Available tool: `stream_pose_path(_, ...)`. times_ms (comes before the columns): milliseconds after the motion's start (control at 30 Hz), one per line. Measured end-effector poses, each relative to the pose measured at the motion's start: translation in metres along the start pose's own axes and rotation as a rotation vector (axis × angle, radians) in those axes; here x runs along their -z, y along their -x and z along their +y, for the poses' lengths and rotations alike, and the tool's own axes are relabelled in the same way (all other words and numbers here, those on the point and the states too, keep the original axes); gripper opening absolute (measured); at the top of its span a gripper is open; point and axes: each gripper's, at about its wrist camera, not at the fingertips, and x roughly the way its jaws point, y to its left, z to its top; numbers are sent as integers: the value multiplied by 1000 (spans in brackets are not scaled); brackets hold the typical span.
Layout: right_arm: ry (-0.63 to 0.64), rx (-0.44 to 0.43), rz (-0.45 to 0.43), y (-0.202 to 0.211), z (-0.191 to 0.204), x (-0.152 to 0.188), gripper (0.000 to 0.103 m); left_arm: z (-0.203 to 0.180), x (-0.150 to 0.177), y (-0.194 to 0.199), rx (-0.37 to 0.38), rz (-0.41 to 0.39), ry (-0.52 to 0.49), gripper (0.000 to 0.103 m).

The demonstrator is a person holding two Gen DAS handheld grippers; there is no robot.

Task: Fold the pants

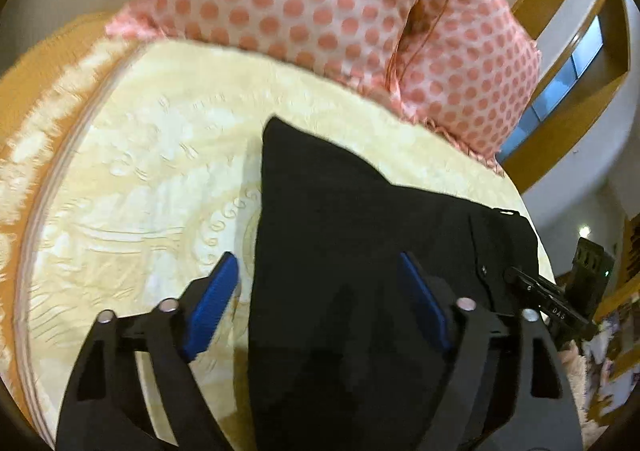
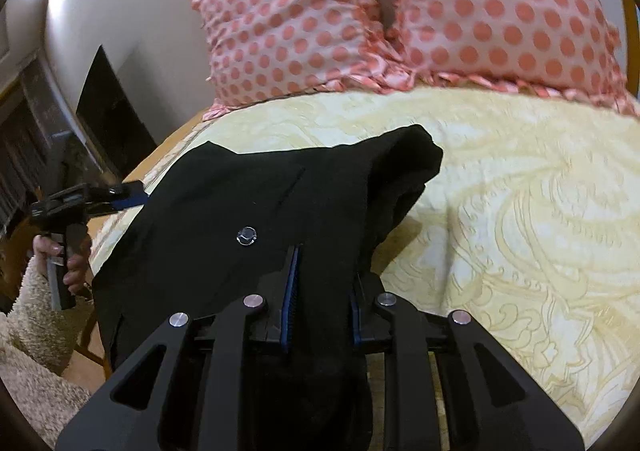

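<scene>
Black pants (image 1: 340, 251) lie bunched on the yellow patterned bed (image 1: 140, 171), just in front of two pink polka-dot pillows (image 2: 400, 11). I hold my left gripper (image 1: 318, 275) spread wide, its blue pads on either side of the pants' near edge. My right gripper (image 2: 324, 283) is clamped on a fold of the pants near a silver button (image 2: 247, 235)
</scene>
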Motion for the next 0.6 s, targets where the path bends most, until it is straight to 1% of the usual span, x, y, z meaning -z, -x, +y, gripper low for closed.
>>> stream_pose_path(33, -3, 1, 2, 0, -1, 0, 22, 1, -2, -6, 0, 23, 5, 73)
stream_pose_path(100, -14, 2, 10, -2, -3, 0, 25, 1, -5, -15, 1, 51, -2, 68)
stream_pose_path(233, -67, 16, 38, -8, -14, 1, 41, -1, -11, -26, -11, 66, -20, 65)
stream_pose_path(367, -90, -3, 36, -10, -17, 3, 45, -1, -19, -32, -17, 72, -17, 62)
stream_pose_path(433, -80, -6, 33, -11, -16, 3, 44, -1, -21, -35, -21, 75, -13, 58)
stream_pose_path(467, -71, -7, 28, -10, -15, 3, 38, -2, -23, -36, -27, 75, -10, 52)
stream_pose_path(500, -61, -11, 22, -9, -13, 3, 35, -2, -23, -36, -36, 71, -9, 42)
stream_pose_path(533, -52, -15, 15, -7, -11, 3, 29, -2, -22, -35, -47, 63, -11, 35)
stream_pose_path(567, -37, -20, 1, -4, -7, 3, 25, -3, -21, -32, -58, 51, -18, 21)
stream_pose_path(600, -29, -22, -5, -3, -4, 2, 24, -3, -20, -29, -50, 44, -23, 13)
